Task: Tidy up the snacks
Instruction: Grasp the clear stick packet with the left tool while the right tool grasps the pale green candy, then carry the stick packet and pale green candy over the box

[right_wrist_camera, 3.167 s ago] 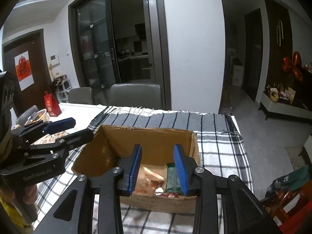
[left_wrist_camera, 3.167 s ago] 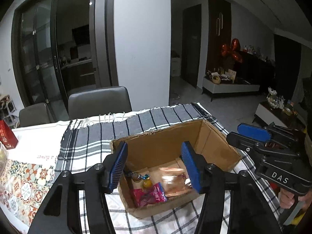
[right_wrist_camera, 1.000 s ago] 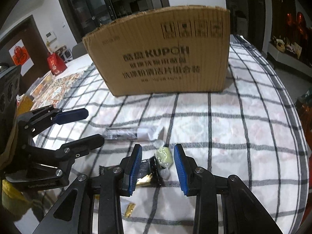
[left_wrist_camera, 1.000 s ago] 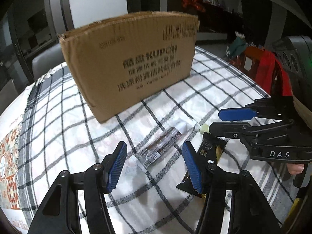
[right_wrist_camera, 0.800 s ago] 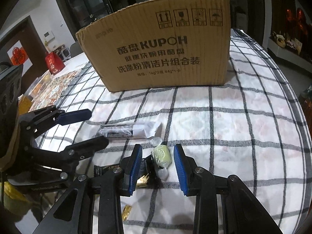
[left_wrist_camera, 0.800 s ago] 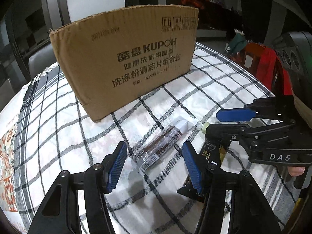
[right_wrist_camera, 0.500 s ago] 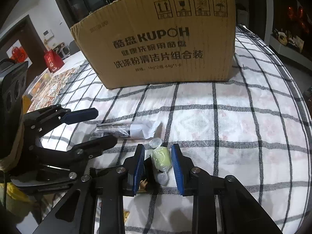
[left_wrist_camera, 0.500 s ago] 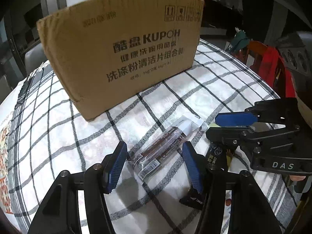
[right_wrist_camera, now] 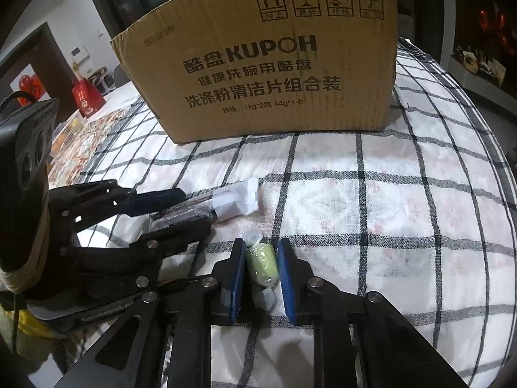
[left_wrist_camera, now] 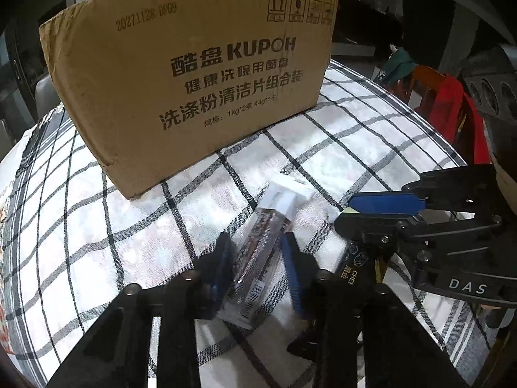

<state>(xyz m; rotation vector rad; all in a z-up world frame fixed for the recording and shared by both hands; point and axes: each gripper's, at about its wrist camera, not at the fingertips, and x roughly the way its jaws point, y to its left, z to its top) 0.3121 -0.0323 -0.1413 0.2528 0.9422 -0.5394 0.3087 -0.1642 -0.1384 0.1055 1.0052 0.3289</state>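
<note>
A brown cardboard box (left_wrist_camera: 194, 74) printed KUPOH stands on the checked tablecloth (left_wrist_camera: 371, 129); it also shows in the right wrist view (right_wrist_camera: 268, 61). My left gripper (left_wrist_camera: 257, 258) is low on the cloth with its blue pads closing around a long clear-wrapped snack bar (left_wrist_camera: 258, 252), also seen from the right (right_wrist_camera: 213, 207). My right gripper (right_wrist_camera: 260, 268) has its pads against a pale green wrapped candy (right_wrist_camera: 261, 263) lying on the cloth. A black snack packet (left_wrist_camera: 355, 268) lies under the right gripper's fingers.
A red gift bag (right_wrist_camera: 87, 97) and a patterned mat (right_wrist_camera: 80, 148) are at the far left of the table. A chair with red and green cloth (left_wrist_camera: 449, 103) stands right of the table. The table edge curves close on the right.
Both grippers dropped from above the box to the cloth in front of it. In the last half second the left jaws narrowed onto the snack bar and the right jaws narrowed onto the green candy.
</note>
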